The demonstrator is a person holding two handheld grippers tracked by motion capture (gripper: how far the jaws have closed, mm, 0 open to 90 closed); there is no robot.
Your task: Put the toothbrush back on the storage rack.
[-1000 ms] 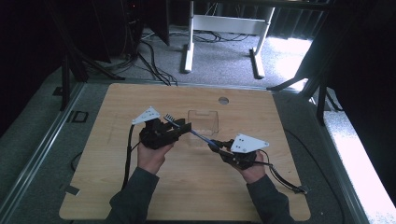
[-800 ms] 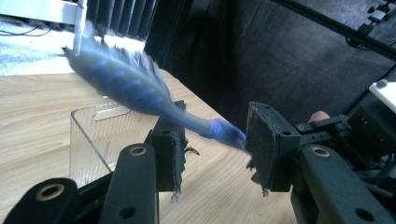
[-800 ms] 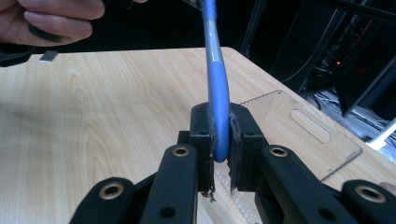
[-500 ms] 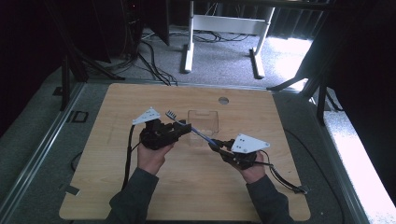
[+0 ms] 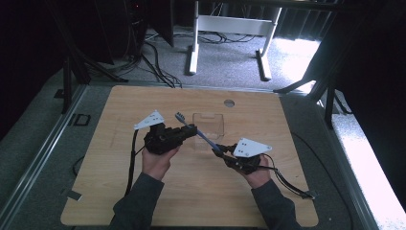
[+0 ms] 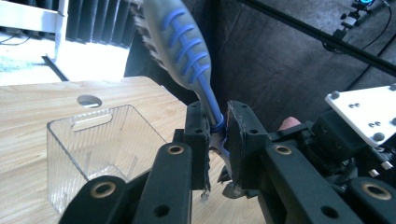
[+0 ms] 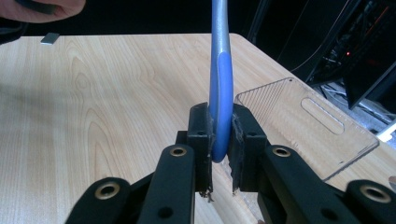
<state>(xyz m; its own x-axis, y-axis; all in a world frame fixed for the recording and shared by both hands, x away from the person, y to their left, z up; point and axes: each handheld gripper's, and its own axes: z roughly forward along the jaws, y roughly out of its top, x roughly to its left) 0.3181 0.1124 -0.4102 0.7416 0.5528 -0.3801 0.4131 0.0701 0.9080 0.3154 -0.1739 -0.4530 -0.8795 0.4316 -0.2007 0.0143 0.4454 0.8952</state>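
The left gripper is clamping the neck of a blue-and-grey plastic toothbrush, just below its bristled head. Its jaws have just been closing, and in the left gripper view the two pads are now pressing on the thin blue neck between them, with the ribbed grey-and-blue head rising up and to the left beyond the jaw tips. The right gripper is holding the other end of the same toothbrush: in the right gripper view its jaws are standing nearly shut on the rounded blue butt of the handle, which is sticking straight up out of the pads. So the brush is spanning the gap between the two claws, lifted off the light wooden table, its head end at the left claw and its handle end at the right.

A clear, ribbed plastic box with a slot handle in its wall is sitting on the table just behind the brush, between the two claws and slightly beyond them. From the left claw it is lying to the left of the jaws; from the right claw it is just to the right of them.
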